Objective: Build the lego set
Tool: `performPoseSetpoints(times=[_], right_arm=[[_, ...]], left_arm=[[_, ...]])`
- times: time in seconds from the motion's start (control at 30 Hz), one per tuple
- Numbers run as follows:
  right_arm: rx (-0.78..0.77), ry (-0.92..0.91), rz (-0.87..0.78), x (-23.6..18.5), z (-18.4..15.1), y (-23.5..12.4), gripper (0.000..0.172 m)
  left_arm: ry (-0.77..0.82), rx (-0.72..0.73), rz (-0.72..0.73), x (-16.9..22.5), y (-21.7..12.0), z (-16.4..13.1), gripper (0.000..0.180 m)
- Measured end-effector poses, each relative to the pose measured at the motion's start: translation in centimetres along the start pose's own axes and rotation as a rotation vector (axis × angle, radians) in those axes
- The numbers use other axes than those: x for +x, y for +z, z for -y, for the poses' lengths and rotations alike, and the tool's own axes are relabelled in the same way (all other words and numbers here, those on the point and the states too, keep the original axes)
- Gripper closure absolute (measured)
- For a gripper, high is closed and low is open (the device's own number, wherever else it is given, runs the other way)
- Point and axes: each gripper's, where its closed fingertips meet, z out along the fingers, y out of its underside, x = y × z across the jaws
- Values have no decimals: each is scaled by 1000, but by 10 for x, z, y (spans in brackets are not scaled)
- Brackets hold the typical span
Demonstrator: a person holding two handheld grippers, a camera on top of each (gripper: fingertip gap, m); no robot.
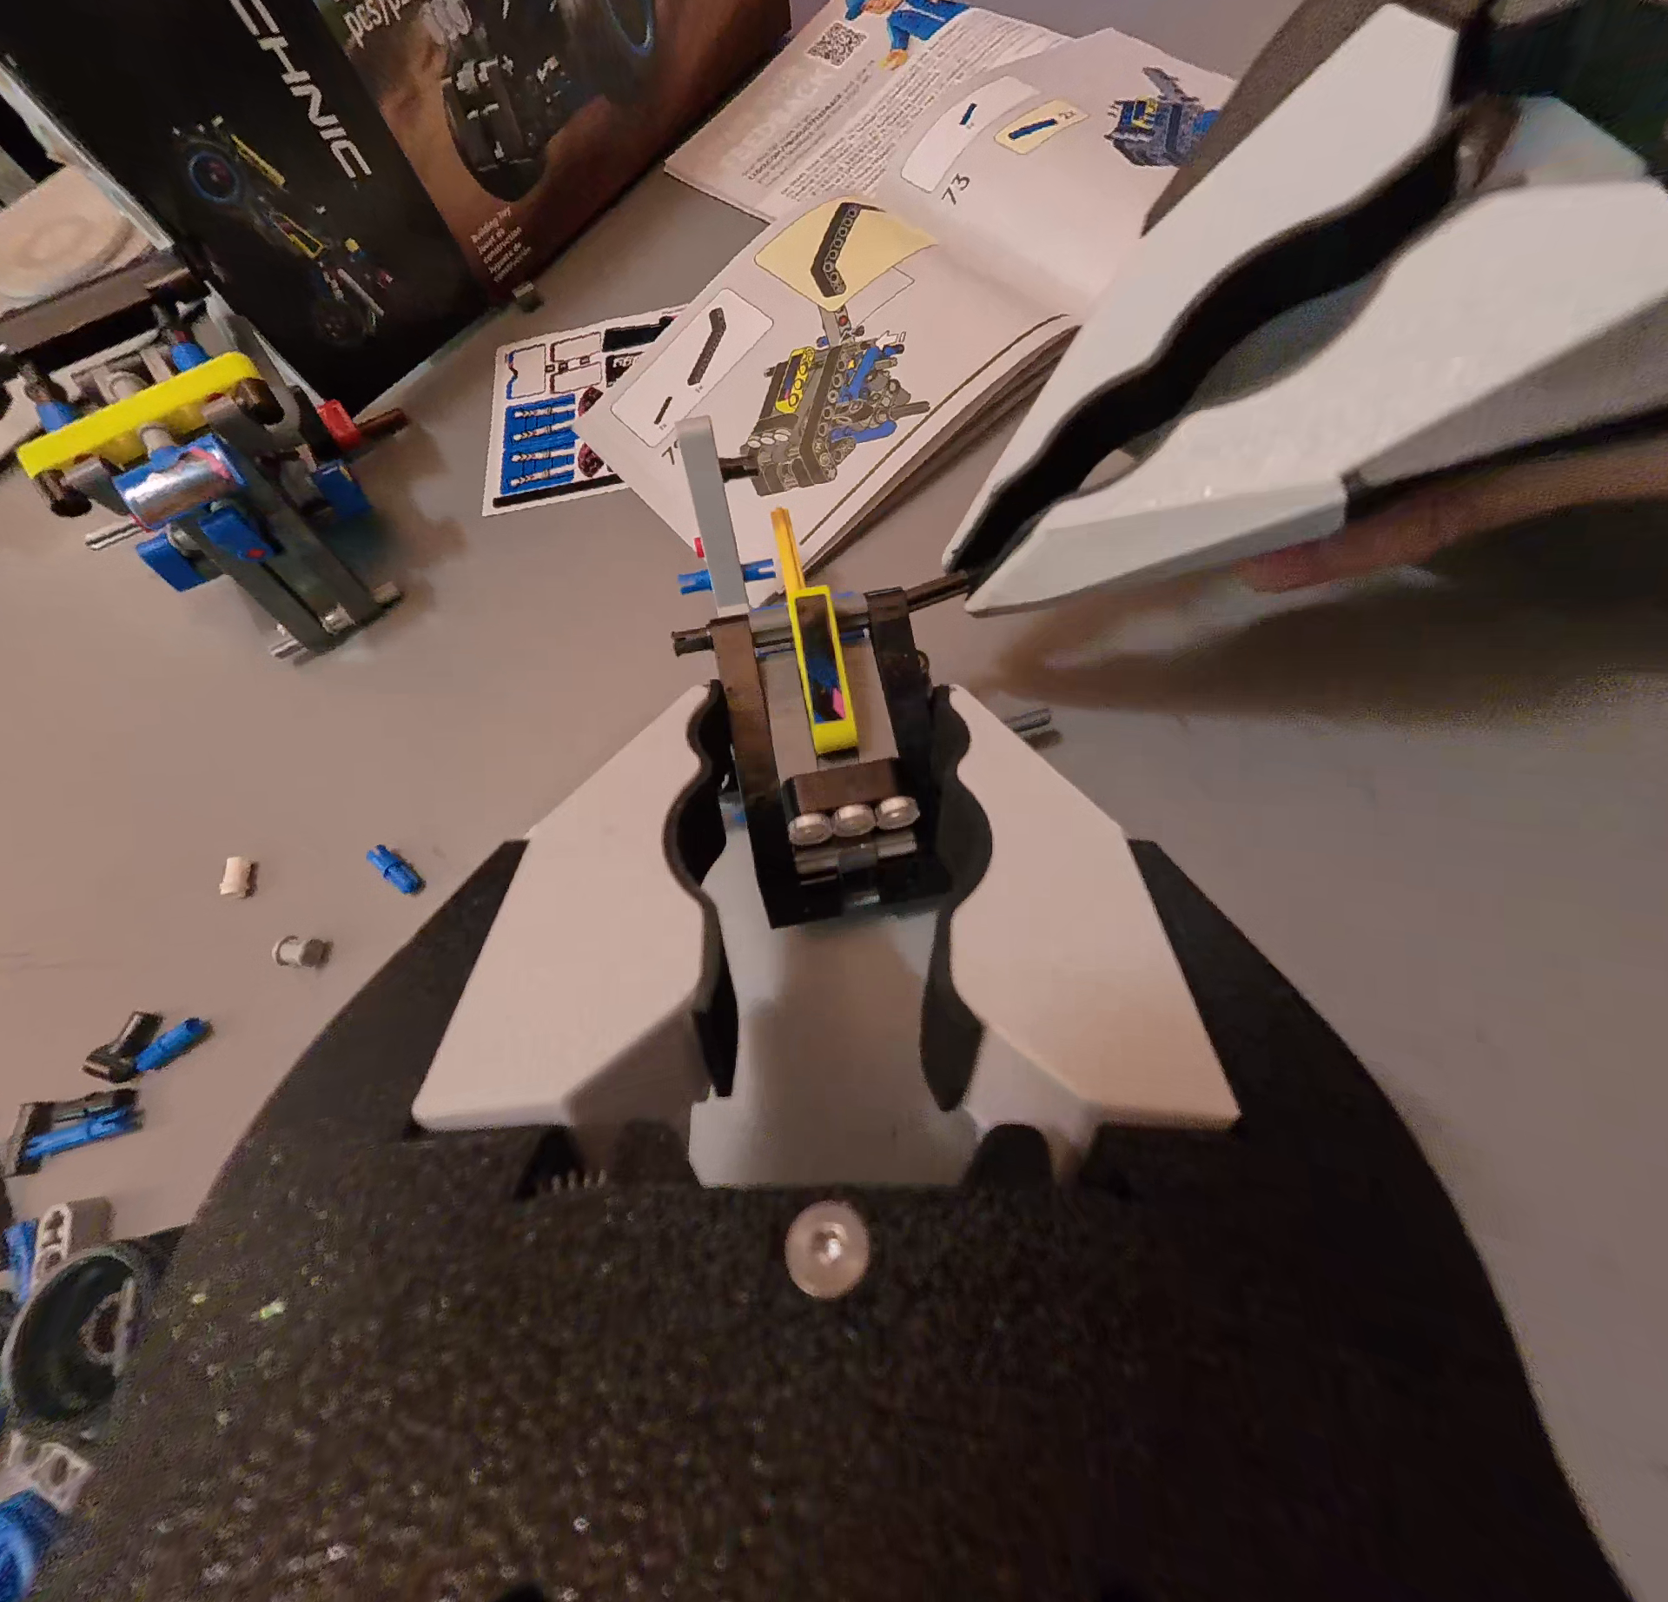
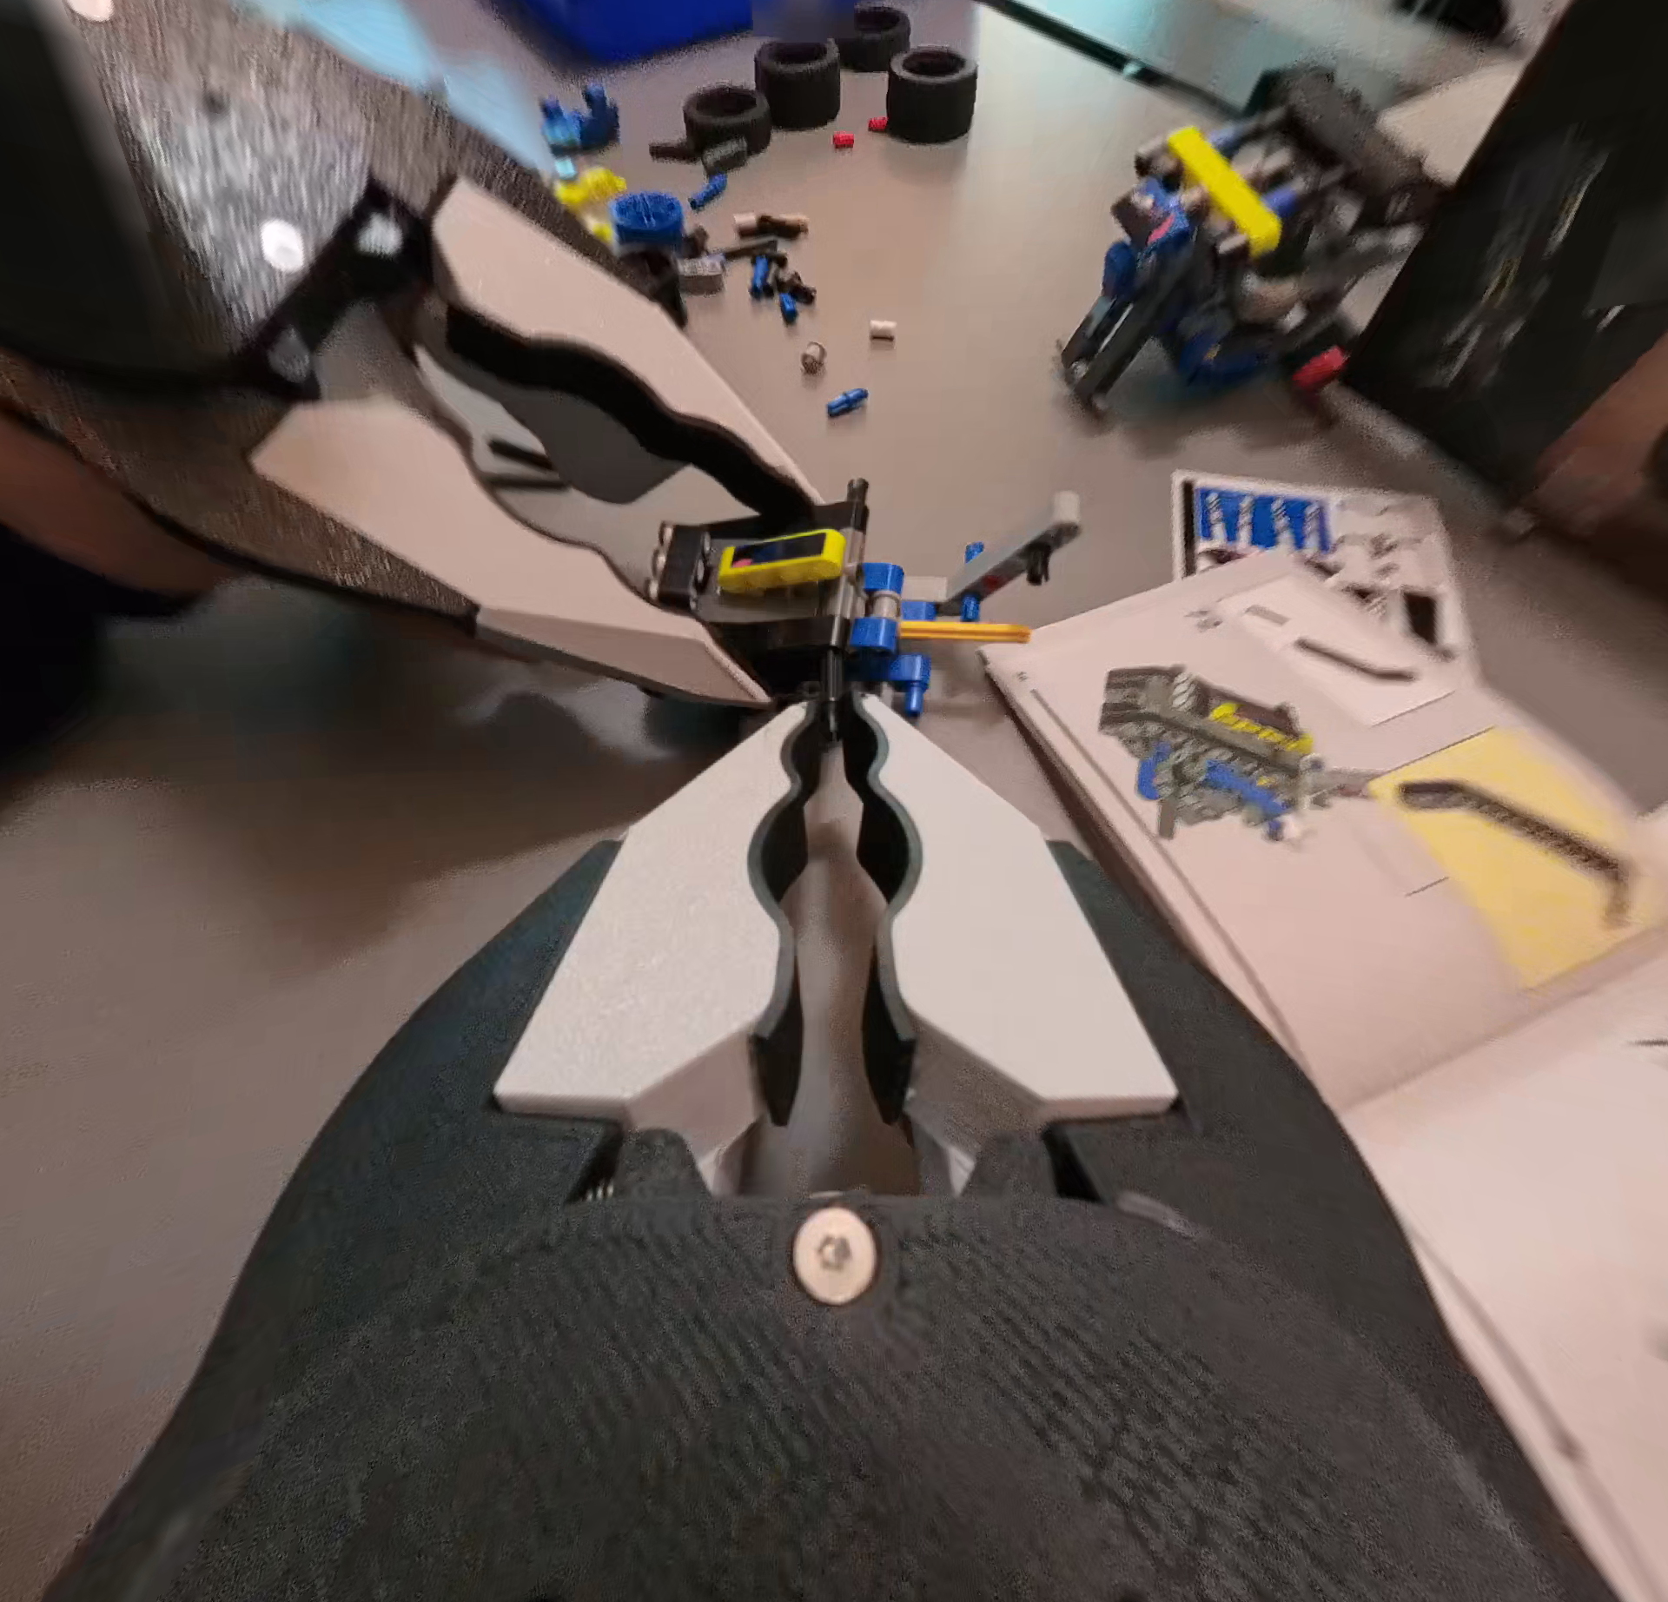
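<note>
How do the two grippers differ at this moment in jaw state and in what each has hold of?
The left gripper stands well apart, clamped on the black brick assembly with a yellow beam on top; the right gripper is nearly closed, pinching only the thin black axle sticking out of that assembly's side. The left takes the bulky body deep between its fingers; the right grips at its very tips. Both have grey fingers with wavy black pads.

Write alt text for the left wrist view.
The left gripper clamps a small black brick assembly topped by a yellow beam, while the right gripper pinches the black axle sticking out of its side. An open instruction booklet lies behind on the grey table.
</note>
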Motion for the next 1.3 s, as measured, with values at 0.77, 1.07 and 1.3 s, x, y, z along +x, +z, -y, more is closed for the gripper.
performPoseSetpoints(times=[0.77, 1.07, 1.3], right_arm=[[241, 925, 398, -3, 22, 4, 170], [470, 1259, 567, -10, 41, -7, 170], [556, 1153, 508, -26, 55, -31, 170]], left_arm=[[-61, 120, -31, -12, -8, 7, 139], [157, 230, 108, -17, -28, 28, 139], [394, 315, 214, -6, -53, 52, 139]])
